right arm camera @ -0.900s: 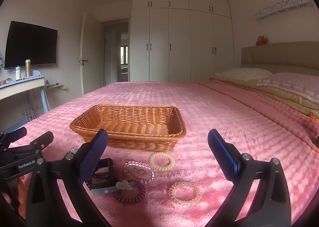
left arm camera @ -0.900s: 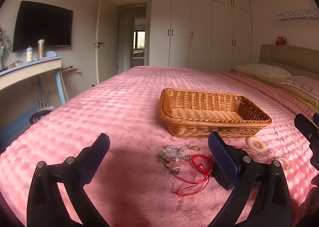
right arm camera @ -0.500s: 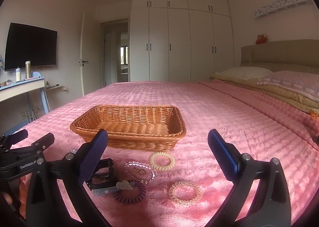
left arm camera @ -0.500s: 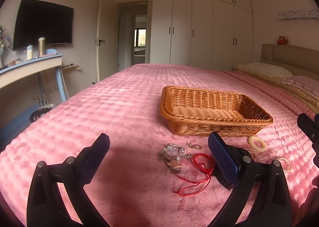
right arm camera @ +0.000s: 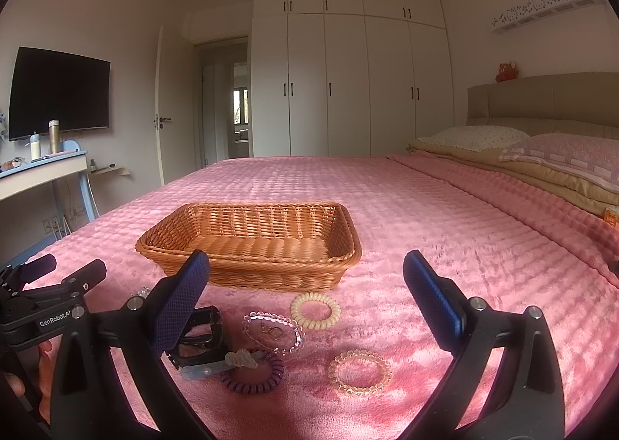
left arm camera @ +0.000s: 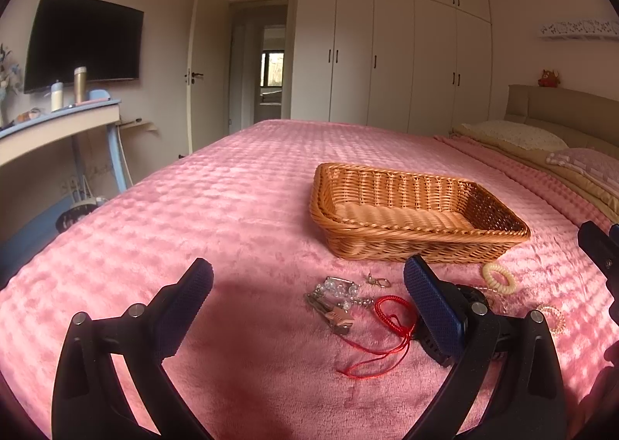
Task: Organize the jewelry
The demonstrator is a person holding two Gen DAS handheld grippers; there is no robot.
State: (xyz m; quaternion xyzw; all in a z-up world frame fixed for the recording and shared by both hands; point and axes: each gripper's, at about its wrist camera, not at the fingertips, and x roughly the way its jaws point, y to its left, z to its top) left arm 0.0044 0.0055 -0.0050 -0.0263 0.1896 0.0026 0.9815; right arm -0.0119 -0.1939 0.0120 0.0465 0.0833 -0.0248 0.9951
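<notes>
Since the earlier frames little has shifted: the left view has tilted slightly so the basket sits a touch lower and nearer, and the right view is almost unchanged. Both claws hang over the pink bed (right arm camera: 445,215), and nothing on it has been disturbed.

The left claw (left arm camera: 307,308) is released, its jaws spread wide with nothing between them. The right claw (right arm camera: 305,298) is likewise released and empty.

The wicker basket (right arm camera: 247,266) stands empty in the middle of the bed. All the jewelry lies on the blanket just in front of it. In the left view there is a red cord (left arm camera: 387,327) trailing loose, a silver beaded piece with a clasp (left arm camera: 334,297) beside it, and a small metal hook (left arm camera: 377,280) near the basket's front wall. In the right view there are a cream spiral ring (right arm camera: 315,310), a clear bead bracelet (right arm camera: 272,331), a purple spiral ring (right arm camera: 253,372), a peach bead bracelet (right arm camera: 359,367), a pale clip (right arm camera: 220,364) and a black clip (right arm camera: 197,335) partly behind the left finger.

This looks like the very start: no piece is in the basket yet. The next move probably calls for lowering one claw onto a single piece, perhaps the peach bead bracelet, which lies apart from the rest, and closing without snagging its neighbours.
</notes>
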